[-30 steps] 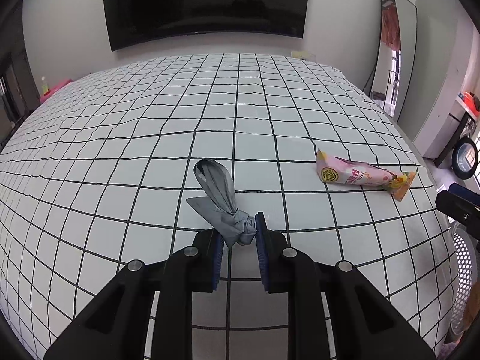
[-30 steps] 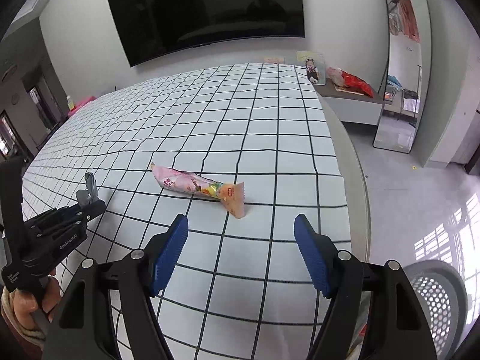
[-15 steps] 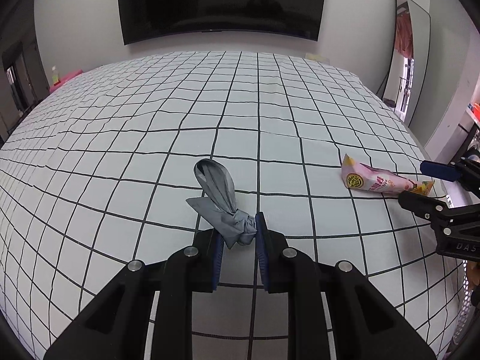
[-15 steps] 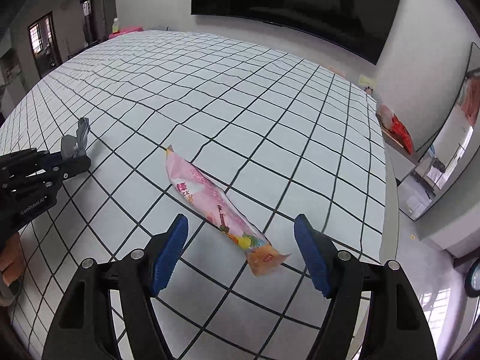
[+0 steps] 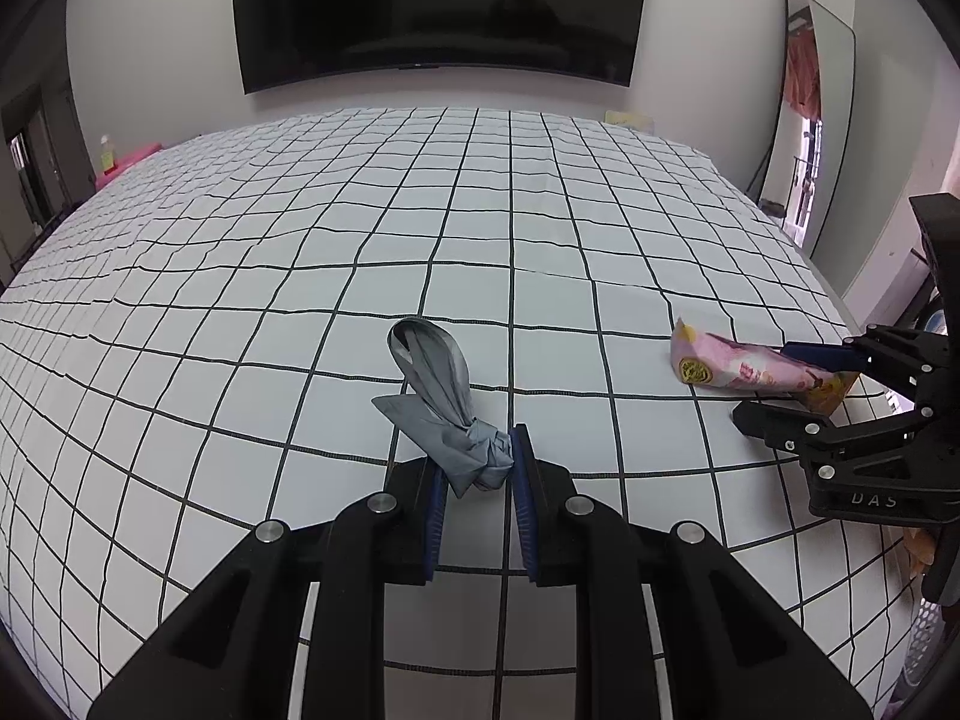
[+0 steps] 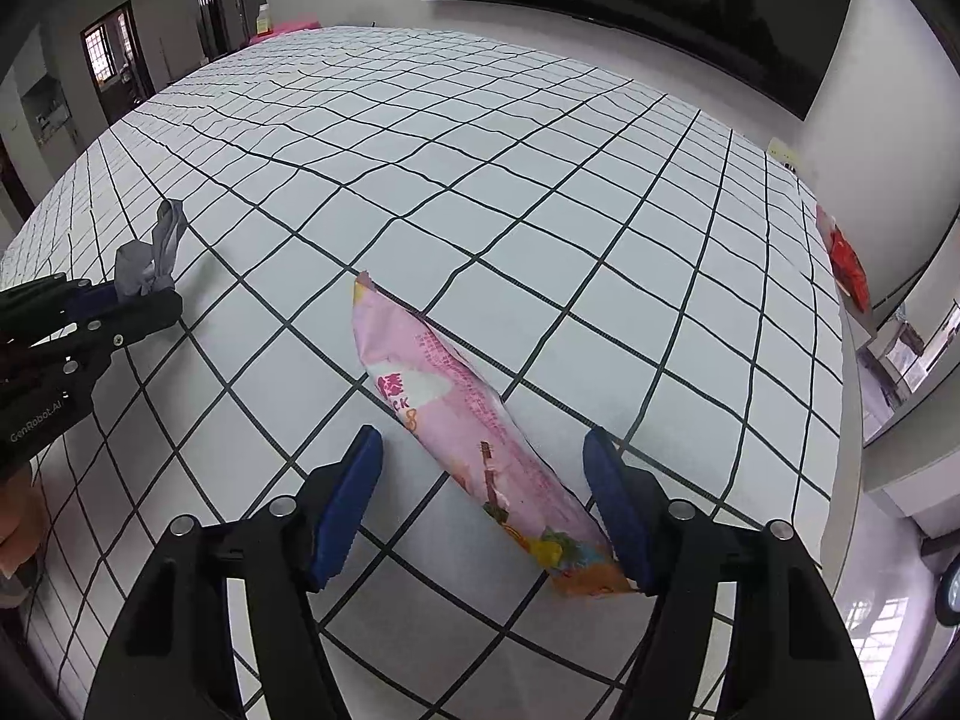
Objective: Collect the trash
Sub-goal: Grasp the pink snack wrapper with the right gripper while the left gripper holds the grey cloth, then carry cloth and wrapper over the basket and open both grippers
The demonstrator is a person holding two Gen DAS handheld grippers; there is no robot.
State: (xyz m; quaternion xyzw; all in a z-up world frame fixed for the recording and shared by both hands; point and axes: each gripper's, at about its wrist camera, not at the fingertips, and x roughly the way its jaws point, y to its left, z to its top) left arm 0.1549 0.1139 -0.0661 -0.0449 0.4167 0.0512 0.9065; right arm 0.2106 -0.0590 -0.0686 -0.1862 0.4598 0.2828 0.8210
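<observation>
A knotted grey plastic bag lies on the checked bedsheet, its knot pinched in my left gripper, which is shut on it. The same grey bag and the left gripper show at the left of the right wrist view. A pink snack wrapper lies flat on the sheet between the blue pads of my right gripper. Its jaws are closing around the wrapper's lower end; the left pad stands clear of it, the right pad is at its edge. From the left wrist view the wrapper sits inside the right gripper.
A black television hangs on the far wall. A tall mirror leans at the right. The bed's right edge drops to the floor. A white mesh basket shows at the lower right. A red bag lies on a shelf.
My right gripper came down over the pink wrapper and rolled, its jaws narrowing around it. The left gripper kept its hold on the grey bag and stayed in place.
</observation>
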